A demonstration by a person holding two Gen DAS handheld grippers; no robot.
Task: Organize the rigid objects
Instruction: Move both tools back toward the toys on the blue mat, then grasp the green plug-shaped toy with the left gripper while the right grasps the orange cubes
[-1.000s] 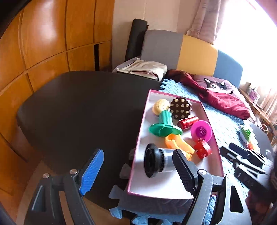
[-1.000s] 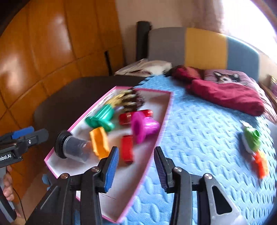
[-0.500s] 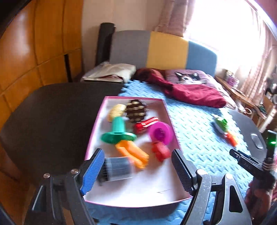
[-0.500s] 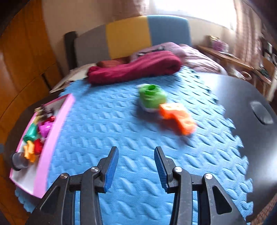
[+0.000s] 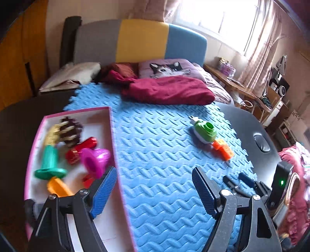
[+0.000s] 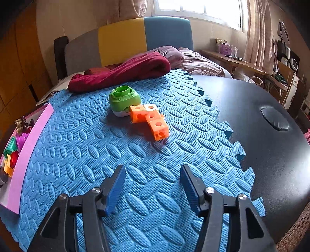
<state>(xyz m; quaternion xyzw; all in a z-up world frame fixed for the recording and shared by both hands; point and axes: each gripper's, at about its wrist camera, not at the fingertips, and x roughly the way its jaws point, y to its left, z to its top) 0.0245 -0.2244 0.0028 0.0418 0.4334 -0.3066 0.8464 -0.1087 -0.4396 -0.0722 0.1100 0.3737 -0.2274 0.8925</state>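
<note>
No brand, label or readable writing shows on anything in either view; the only picture-like mark is an animal face printed on a pillow [image 5: 168,68] at the upper middle of the left wrist view.

The work surface is a blue foam mat [image 6: 120,155] of interlocking tiles with a raised woven pattern, laid over a dark round table [image 6: 271,155] whose bare top fills the right side of the right wrist view. Beyond the mat, toward the top of both frames, stands a bed with a headboard [image 5: 139,38] in grey, yellow and blue panels, a dark red blanket [image 5: 168,91] bunched at the mat's far edge, and a bright curtained window [image 5: 222,17] at upper right. Wooden panels run down the left edge.

A pink-rimmed tray [image 5: 111,124] sits at the left of the left wrist view, resting partly on the mat. It holds a green peg [image 5: 49,160], a magenta cup [image 5: 96,161], a red cylinder [image 5: 82,148], a brown spiked ball [image 5: 69,129] and an orange piece [image 5: 57,187], all blurred.

Out on the mat, right of centre, a green toy [image 6: 124,100] with a round opening on top touches a chain of orange cubes [image 6: 151,120] just to its lower right.

The left gripper [image 5: 155,192] stands wide with nothing between its jaws, low in the frame over the tray's edge and the mat. The right gripper [image 6: 152,191] is opening, nothing between its jaws, hovering over bare mat below the orange cubes.
</note>
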